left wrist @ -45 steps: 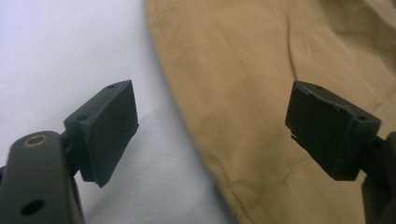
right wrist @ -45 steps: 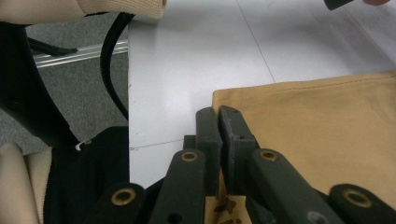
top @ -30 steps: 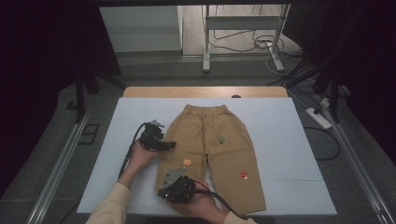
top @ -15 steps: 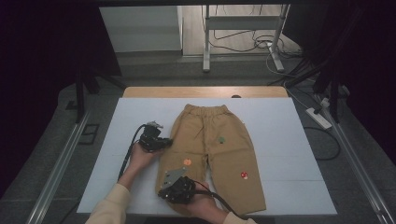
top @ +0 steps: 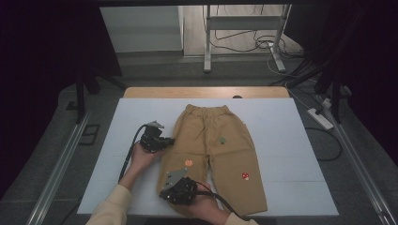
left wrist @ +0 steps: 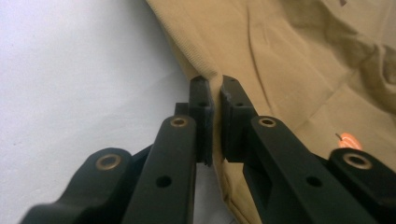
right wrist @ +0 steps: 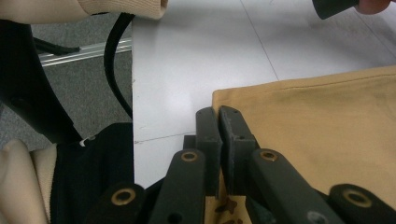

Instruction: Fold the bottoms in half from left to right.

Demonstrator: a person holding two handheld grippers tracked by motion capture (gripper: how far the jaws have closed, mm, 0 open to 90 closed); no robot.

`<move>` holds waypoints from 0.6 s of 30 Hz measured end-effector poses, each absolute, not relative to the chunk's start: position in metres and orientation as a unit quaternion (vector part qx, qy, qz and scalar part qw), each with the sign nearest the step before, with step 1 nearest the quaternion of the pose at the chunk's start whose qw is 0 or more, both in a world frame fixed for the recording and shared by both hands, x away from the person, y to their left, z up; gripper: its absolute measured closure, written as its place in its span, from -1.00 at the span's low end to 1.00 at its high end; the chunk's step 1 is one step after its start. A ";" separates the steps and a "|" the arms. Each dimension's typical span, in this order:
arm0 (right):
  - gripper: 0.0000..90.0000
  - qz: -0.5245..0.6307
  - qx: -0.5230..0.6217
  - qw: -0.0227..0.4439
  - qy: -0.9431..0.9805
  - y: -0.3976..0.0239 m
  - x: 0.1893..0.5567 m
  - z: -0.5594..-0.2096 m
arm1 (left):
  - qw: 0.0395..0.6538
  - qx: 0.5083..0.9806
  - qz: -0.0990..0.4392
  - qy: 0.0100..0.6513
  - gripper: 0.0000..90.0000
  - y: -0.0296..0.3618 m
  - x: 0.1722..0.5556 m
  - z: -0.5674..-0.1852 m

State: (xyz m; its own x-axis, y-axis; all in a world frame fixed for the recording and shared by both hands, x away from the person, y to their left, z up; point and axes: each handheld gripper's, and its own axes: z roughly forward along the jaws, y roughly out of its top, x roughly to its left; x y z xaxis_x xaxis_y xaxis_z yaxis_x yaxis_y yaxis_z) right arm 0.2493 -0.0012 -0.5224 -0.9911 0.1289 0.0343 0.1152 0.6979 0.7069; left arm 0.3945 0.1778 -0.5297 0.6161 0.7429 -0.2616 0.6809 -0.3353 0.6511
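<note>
Two grippers work on one pair of tan trousers [top: 213,154], which I see from the high view lying flat on the white table [top: 291,140], waistband at the far end, legs running toward the near edge. My left gripper [top: 164,142] sits at the left side seam of the left leg, about halfway down; my right gripper [top: 170,193] rests on the same leg close to its hem, near the table's front edge. Small embroidered patches [top: 188,162] dot the cloth.

From the left gripper view, its jaws have just been closing and now pinch the trousers' edge, a ridge of fabric caught between the pads [left wrist: 201,100].

From the right gripper view, the jaws are clamped together at the hem corner; fabric seems to be nipped between them, though the angle makes that hard to confirm.
</note>
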 end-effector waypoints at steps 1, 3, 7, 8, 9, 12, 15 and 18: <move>0.92 0.385 0.066 0.009 0.921 -0.001 0.249 -0.522 | 0.379 0.815 0.042 0.436 0.87 0.178 0.394 -0.529; 0.92 0.385 0.064 0.013 0.921 -0.002 0.248 -0.520 | 0.384 0.814 0.043 0.434 0.87 0.178 0.393 -0.526; 0.92 0.391 0.063 0.015 0.918 -0.003 0.247 -0.517 | 0.396 0.809 0.043 0.431 0.87 0.177 0.392 -0.521; 0.92 0.390 0.062 0.015 0.918 -0.004 0.247 -0.516 | 0.397 0.810 0.043 0.429 0.87 0.177 0.391 -0.520; 0.92 0.390 0.062 0.015 0.918 -0.004 0.247 -0.516 | 0.397 0.810 0.043 0.429 0.87 0.177 0.391 -0.520; 0.92 0.392 0.064 0.015 0.917 -0.005 0.247 -0.515 | 0.403 0.809 0.045 0.426 0.87 0.175 0.390 -0.517; 0.92 0.393 0.064 0.014 0.917 -0.005 0.246 -0.514 | 0.402 0.810 0.046 0.423 0.87 0.174 0.390 -0.515; 0.92 0.392 0.064 0.013 0.918 -0.007 0.246 -0.513 | 0.404 0.810 0.046 0.422 0.87 0.174 0.390 -0.514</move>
State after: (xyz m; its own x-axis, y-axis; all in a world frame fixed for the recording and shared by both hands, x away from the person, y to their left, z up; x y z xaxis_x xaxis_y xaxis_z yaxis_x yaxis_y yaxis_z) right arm 0.2464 -0.0075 -0.5127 -0.9916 0.1270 0.0257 0.1064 0.6852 0.7205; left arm 0.3899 0.1737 -0.5142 0.6389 0.7214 -0.2672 0.6473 -0.3164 0.6934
